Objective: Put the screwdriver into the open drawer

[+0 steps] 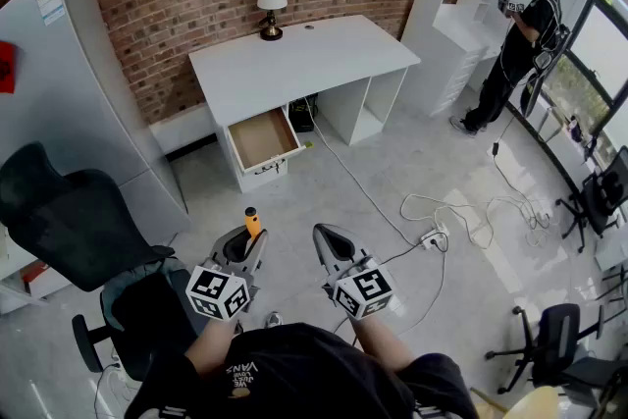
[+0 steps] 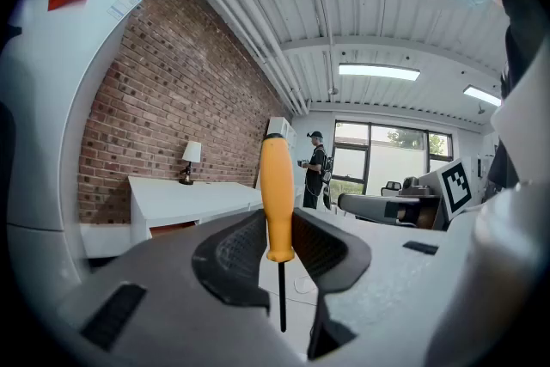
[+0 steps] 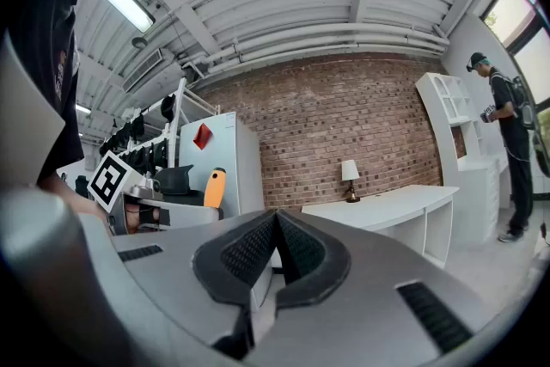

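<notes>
My left gripper (image 1: 250, 245) is shut on a screwdriver (image 2: 277, 198), its orange handle upright between the jaws and its thin dark shaft pointing down. In the head view the orange handle (image 1: 252, 222) sticks out past the jaws. My right gripper (image 1: 327, 240) is beside it, shut with nothing in it; its jaws meet in the right gripper view (image 3: 277, 247), where the screwdriver (image 3: 214, 186) shows at left. The open drawer (image 1: 262, 138), brown inside, juts from the white desk (image 1: 294, 64) well ahead of both grippers.
A lamp (image 1: 271, 3) stands on the desk's far edge by the brick wall. A black office chair (image 1: 69, 221) sits at my left. White cables and a power strip (image 1: 432, 236) lie on the floor at right. A person (image 1: 515, 39) stands by white shelves at far right.
</notes>
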`<state>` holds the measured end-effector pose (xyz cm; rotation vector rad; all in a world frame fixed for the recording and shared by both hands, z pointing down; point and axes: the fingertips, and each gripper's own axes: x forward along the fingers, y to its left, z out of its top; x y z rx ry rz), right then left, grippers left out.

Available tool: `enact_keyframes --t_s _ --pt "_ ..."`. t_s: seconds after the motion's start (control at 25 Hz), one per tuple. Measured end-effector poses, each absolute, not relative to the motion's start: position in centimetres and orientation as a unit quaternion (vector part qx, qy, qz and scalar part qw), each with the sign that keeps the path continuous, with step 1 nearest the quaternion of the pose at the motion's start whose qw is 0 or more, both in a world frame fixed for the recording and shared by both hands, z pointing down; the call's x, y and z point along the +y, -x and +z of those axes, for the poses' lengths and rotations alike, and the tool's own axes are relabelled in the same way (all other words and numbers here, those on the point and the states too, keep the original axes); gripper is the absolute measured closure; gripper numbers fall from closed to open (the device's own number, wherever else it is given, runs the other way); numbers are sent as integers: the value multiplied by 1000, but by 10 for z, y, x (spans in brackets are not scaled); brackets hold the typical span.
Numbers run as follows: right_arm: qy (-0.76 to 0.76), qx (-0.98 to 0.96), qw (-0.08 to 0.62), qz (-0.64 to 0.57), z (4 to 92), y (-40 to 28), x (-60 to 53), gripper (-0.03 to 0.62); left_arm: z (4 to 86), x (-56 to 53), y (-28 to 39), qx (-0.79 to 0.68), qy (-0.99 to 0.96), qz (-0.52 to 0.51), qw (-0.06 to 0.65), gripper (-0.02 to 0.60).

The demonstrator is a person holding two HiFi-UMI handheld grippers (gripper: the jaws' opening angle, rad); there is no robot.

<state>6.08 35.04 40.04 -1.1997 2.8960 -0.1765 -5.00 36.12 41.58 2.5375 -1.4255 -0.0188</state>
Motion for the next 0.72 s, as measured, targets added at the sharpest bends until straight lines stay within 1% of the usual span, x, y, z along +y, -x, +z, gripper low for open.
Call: enact_keyframes --t_s 0.72 --pt "454 888 2 -71 410 -23 324 599 433 329 98 -441 -887 -4 141 491"
